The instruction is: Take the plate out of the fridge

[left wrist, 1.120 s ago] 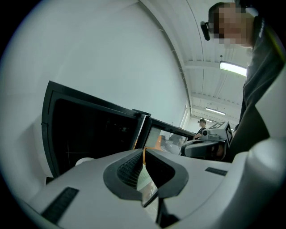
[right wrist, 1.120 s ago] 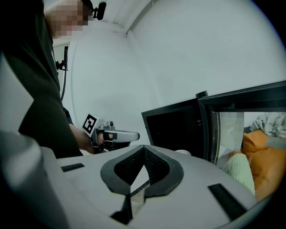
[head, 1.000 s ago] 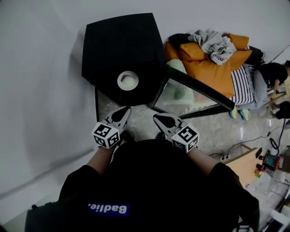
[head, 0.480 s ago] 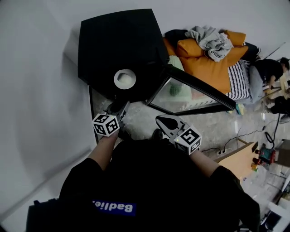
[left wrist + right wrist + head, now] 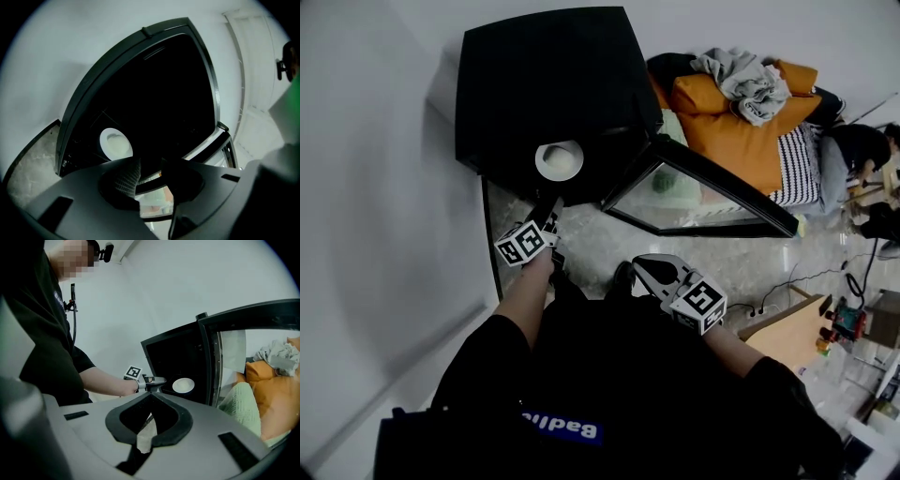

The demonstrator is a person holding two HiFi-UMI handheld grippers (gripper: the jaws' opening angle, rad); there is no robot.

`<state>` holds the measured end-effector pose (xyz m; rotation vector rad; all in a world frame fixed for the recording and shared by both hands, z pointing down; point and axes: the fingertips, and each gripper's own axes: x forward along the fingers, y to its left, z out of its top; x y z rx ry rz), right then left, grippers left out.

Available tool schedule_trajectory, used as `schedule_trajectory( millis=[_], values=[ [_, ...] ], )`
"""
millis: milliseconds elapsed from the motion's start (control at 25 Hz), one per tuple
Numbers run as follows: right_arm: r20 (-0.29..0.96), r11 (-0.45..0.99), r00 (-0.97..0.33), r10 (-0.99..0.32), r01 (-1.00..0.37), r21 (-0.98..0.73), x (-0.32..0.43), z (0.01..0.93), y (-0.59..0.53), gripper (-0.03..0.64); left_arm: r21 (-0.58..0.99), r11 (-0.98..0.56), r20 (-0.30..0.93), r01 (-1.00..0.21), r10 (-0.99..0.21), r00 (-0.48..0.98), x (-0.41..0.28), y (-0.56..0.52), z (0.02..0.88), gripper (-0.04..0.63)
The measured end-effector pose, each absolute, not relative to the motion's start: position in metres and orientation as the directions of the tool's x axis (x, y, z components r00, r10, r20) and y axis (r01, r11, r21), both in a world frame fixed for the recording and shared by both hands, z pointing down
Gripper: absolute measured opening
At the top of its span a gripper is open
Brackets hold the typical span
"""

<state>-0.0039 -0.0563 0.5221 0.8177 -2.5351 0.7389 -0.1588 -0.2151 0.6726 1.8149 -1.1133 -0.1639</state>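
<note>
A white plate point(image 5: 560, 159) lies low inside the black fridge point(image 5: 544, 75), whose glass door point(image 5: 703, 192) stands open to the right. My left gripper point(image 5: 549, 208) reaches toward the fridge opening, just short of the plate. In the left gripper view the plate point(image 5: 115, 144) lies ahead and left of the left gripper point(image 5: 150, 164). Its jaws have just been opening and stand apart with nothing between them. My right gripper point(image 5: 642, 267) hangs back near my body, shut and empty. The right gripper view shows the right gripper point(image 5: 151, 393) with tips meeting, the left gripper point(image 5: 152, 379) and the plate point(image 5: 183, 385).
An orange sofa point(image 5: 741, 127) with grey clothes point(image 5: 748, 80) stands behind the door. A person point(image 5: 862, 150) sits at the far right. Cables and a wooden board point(image 5: 792, 328) lie on the stone floor at the right. A white wall point(image 5: 375, 187) runs along the left.
My left gripper has dropped and moved forward to the fridge opening, rolling as it went, and its jaws have parted. The right gripper has sunk a little.
</note>
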Motion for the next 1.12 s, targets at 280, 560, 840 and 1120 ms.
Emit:
schedule_trajectory(
  millis=[280, 560, 840, 1120],
  values=[
    [0.518, 0.661, -0.749, -0.414, -0.638, -0.394, 0.011, 0.539, -0.045, -0.003, 0.870, 0.169, 0.392, -0.463, -0.806, 0.443, -0.179, -0.230, 0.726, 0.169],
    [0.545, 0.619, -0.728, -0.415, -0.665, -0.417, 0.029, 0.552, -0.034, -0.003, 0.879, 0.280, 0.433, -0.387, -0.809, 0.398, -0.170, -0.248, 0.756, 0.172],
    [0.582, 0.594, -0.716, -0.387, -0.676, -0.437, 0.038, 0.563, -0.023, -0.003, 0.863, 0.397, 0.492, -0.313, -0.803, 0.337, -0.163, -0.258, 0.788, 0.172],
    [0.597, 0.550, -0.700, -0.392, -0.698, -0.457, 0.050, 0.574, -0.019, -0.003, 0.864, 0.437, 0.500, -0.251, -0.801, 0.328, -0.160, -0.262, 0.810, 0.225]
  ],
)
